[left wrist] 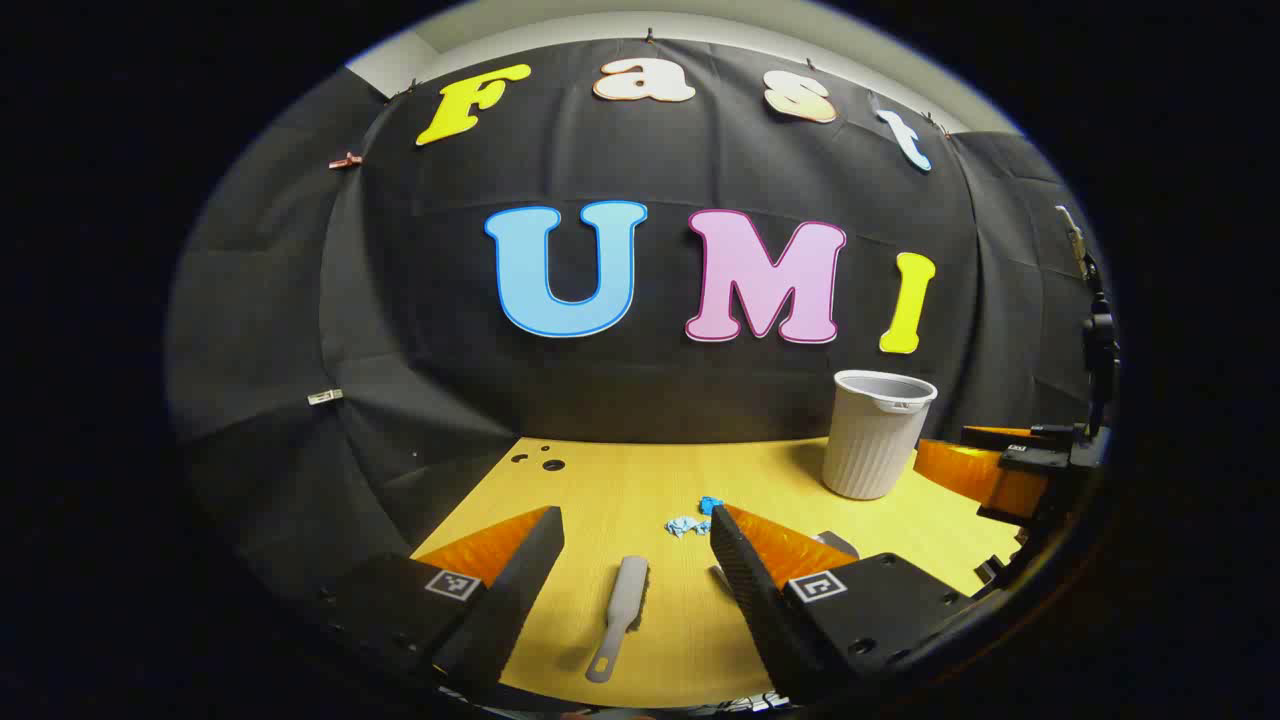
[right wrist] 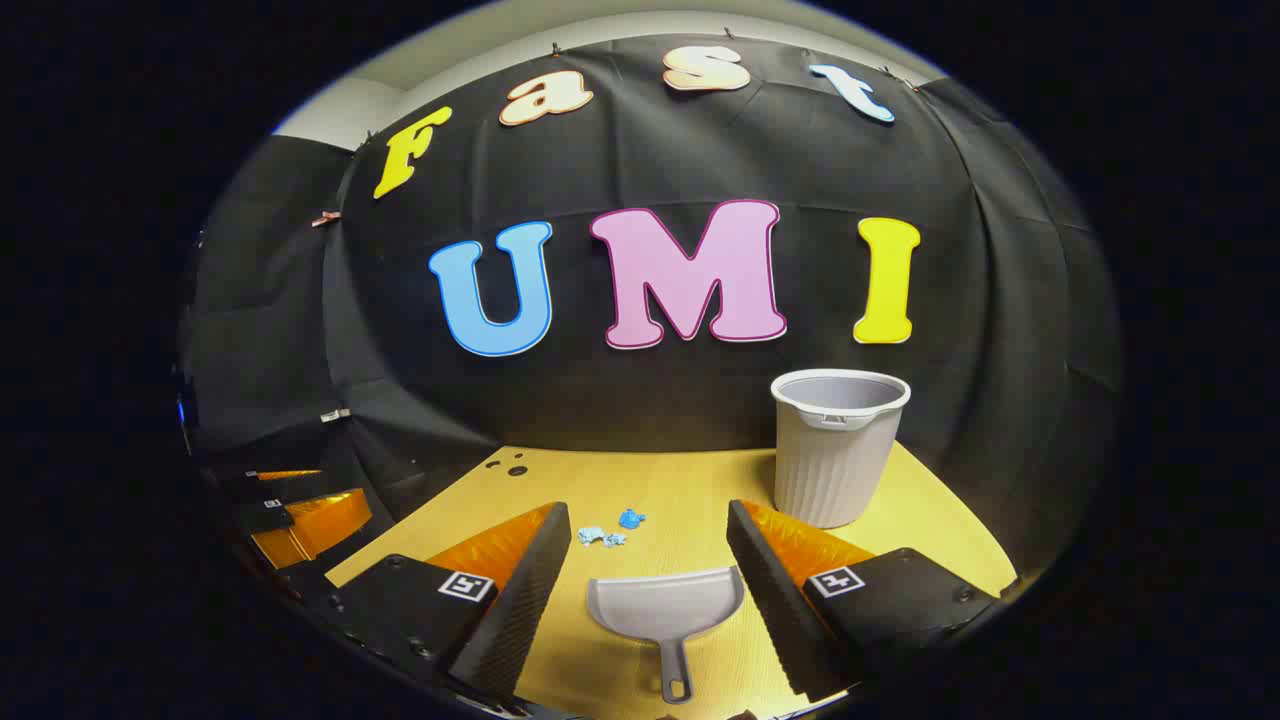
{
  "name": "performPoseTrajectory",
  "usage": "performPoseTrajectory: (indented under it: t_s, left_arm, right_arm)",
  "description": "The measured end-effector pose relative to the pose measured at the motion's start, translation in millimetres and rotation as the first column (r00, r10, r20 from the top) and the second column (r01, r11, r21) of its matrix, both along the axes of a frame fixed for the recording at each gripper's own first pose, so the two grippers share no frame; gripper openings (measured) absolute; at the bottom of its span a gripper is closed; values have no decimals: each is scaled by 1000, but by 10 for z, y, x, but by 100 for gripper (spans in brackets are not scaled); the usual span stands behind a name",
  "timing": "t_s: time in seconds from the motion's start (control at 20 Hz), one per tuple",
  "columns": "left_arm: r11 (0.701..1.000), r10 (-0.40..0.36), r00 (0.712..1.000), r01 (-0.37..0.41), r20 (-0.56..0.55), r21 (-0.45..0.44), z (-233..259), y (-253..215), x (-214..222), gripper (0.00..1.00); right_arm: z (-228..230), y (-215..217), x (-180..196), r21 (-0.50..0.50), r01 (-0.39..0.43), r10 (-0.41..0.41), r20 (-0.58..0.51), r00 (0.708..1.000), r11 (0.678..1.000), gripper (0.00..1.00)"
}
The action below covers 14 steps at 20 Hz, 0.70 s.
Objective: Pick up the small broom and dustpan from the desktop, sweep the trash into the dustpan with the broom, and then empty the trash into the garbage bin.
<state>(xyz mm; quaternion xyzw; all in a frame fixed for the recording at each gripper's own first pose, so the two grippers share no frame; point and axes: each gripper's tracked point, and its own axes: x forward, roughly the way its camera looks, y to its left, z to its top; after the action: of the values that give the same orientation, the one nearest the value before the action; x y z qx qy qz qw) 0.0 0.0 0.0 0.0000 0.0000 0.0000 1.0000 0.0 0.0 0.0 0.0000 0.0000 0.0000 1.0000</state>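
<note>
On the desktop (left wrist: 640, 480), broom (left wrist: 618, 615) and dustpan (right wrist: 668, 610) lie between wide-spread, empty fingers

1. My left gripper (left wrist: 637, 515) carries a square coded tag (left wrist: 452, 584) on one finger block and a second tag (left wrist: 818, 587) on the other. Each is a blocky machine pattern, with no letters or digits I can read.
2. My right gripper (right wrist: 650, 508) has the same kind of pair, a near-left tag (right wrist: 466, 586) and a near-right tag (right wrist: 836, 580). These too are pattern only.
3. I can read no word, brand or number on the things on the desk.
</note>
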Motion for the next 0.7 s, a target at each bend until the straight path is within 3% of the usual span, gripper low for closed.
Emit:
performPoseTrajectory:
  t_s: [0.4,0.7]
  left_arm:
    - [1000,1,1000,-1,-5,4,-41,-26,17,96]
    - [994,40,994,-50,-104,-99,-317,40,122,95]
  right_arm:
    - [-161,-71,63,9,-23,24,-69,997,1000,98]
    - [-252,-63,217,25,-72,74,-111,991,997,99]
